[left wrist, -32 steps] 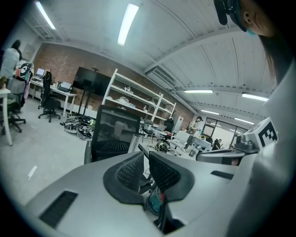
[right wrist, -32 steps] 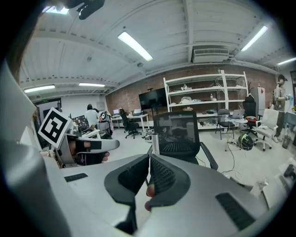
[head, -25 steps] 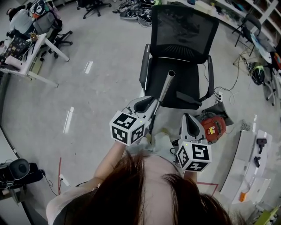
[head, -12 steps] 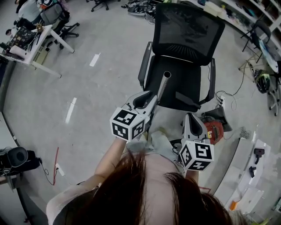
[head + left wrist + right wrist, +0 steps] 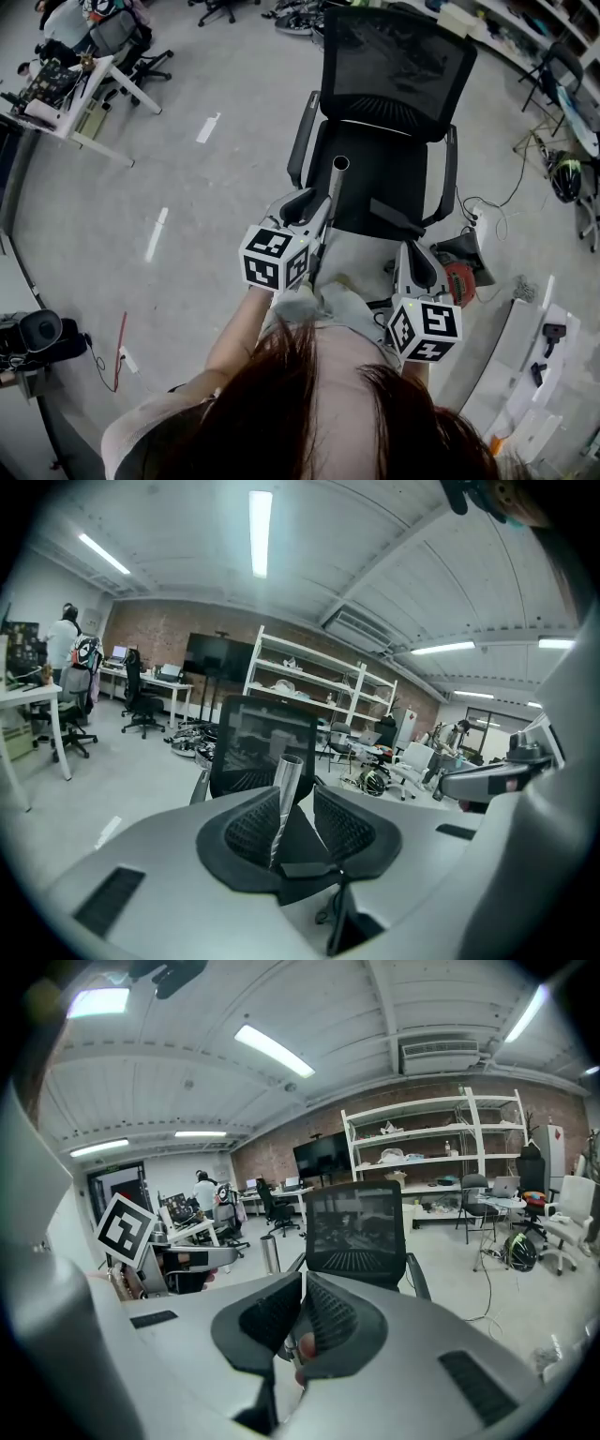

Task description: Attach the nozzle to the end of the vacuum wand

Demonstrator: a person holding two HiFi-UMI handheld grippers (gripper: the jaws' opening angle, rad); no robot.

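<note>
My left gripper [image 5: 314,202] has the silver vacuum wand [image 5: 334,180] between its jaws, tube end pointing up over the black office chair [image 5: 394,66]. In the left gripper view the jaws [image 5: 295,795] have just been opening. The wand [image 5: 284,789] leans on the left pad, with a gap to the right pad. A dark nozzle [image 5: 394,217] lies on the chair seat, ahead of my right gripper [image 5: 413,251]. The right gripper [image 5: 302,1281] is shut, with nothing visible between its pads. The wand's tip [image 5: 270,1252] shows to its left.
A red vacuum body [image 5: 459,272] sits on the floor at the right of the chair, with cables [image 5: 487,206] beyond it. A desk and chairs [image 5: 66,94] stand at the far left. White shelving [image 5: 544,375] runs along the right edge.
Both grippers have moved forward toward the chair. The left jaws, shut on the wand a second ago, now stand apart around it.
</note>
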